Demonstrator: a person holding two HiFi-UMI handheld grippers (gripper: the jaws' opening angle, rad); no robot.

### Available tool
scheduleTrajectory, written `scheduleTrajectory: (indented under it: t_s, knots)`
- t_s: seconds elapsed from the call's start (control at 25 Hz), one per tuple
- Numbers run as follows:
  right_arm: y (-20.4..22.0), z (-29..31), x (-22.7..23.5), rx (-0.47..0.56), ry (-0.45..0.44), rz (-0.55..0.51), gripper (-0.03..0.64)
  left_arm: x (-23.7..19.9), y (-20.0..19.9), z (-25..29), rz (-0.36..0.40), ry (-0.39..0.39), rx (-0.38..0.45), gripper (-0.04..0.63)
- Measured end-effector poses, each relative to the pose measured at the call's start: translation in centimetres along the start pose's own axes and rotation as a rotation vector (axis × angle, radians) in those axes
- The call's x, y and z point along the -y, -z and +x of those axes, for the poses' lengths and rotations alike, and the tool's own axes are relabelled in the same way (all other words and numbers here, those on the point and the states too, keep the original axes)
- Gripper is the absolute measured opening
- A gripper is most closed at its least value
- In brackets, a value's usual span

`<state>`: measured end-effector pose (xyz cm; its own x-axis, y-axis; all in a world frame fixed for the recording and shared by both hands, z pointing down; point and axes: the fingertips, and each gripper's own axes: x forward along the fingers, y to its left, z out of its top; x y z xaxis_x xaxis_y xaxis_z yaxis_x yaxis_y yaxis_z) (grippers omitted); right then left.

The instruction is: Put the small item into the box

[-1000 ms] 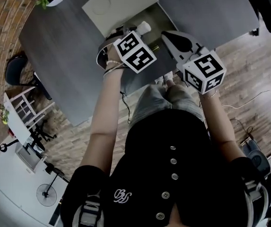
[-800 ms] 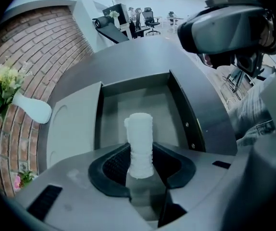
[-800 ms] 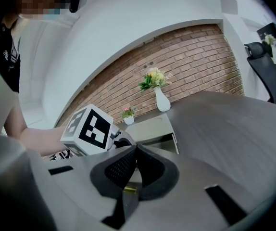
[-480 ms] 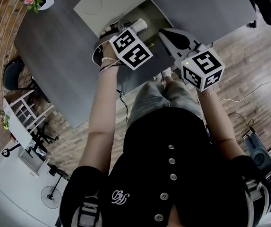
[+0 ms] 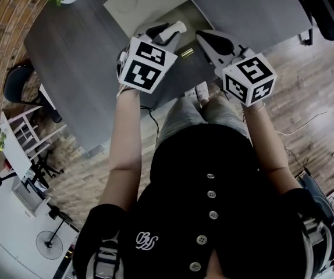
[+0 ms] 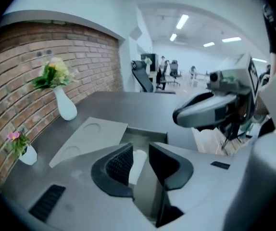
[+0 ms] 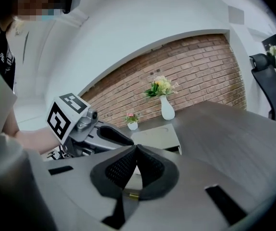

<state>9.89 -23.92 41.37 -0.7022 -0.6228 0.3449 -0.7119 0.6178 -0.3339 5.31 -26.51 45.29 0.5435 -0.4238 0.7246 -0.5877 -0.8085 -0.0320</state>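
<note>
A small white cylindrical item (image 6: 137,165) sits between the jaws of my left gripper (image 6: 140,150), which is shut on it. In the head view the left gripper (image 5: 166,32) holds the item (image 5: 178,28) over the near end of the open box (image 5: 197,13). The box's inner wall (image 6: 145,137) shows just below the jaws, and its pale lid (image 6: 87,137) lies flat to the left. My right gripper (image 7: 135,150) is shut with nothing in it. It hovers to the right of the box (image 5: 206,38), close beside the left one.
The box stands on a dark grey table (image 5: 74,63) against a brick wall. A white vase with flowers (image 6: 63,105) and a small pot with a pink flower (image 6: 26,153) stand by the wall. A black office chair (image 5: 324,7) is at the right. The table's near edge runs just in front of the person.
The left gripper has turned, its marker cube swinging to the left, with the white item still in its jaws over the box. The right gripper has barely moved.
</note>
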Motion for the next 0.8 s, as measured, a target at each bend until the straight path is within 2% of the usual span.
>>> scheduleTrajectory:
  t_s: [0.04, 0.16, 0.28, 0.36, 0.44, 0.64, 0.8]
  knots:
    - [-0.4, -0.2, -0.5, 0.006, -0.005, -0.010, 0.003, 0.1, -0.8, -1.2, -0.043, -0.002, 0.063, 0.081]
    - [-1.7, -0.3, -2.0, 0.022, -0.033, -0.039, 0.003, 0.2, -2.7, -4.9, -0.179, 0.011, 0.249, 0.046]
    - [-2.7, -0.3, -3.7, 0.035, -0.067, -0.078, 0.003, 1.2, -4.3, -8.6, -0.263, 0.039, 0.412, 0.029]
    - [-3.1, -0.4, -4.9, 0.040, -0.086, -0.099, 0.003, 2.2, -4.7, -10.6, -0.311, 0.051, 0.491, 0.025]
    - [-3.4, -0.5, -6.1, 0.052, -0.104, -0.101, 0.003, 2.4, -4.3, -11.8, -0.346, 0.013, 0.522, 0.020]
    - [-3.4, -0.3, -8.9, 0.053, -0.155, -0.121, 0.003, 1.6, -1.6, -13.4, -0.415, -0.159, 0.522, 0.015]
    - [-3.1, -0.2, -10.4, 0.036, -0.175, -0.147, 0.003, 2.0, -0.1, -14.1, -0.493, -0.183, 0.533, 0.015]
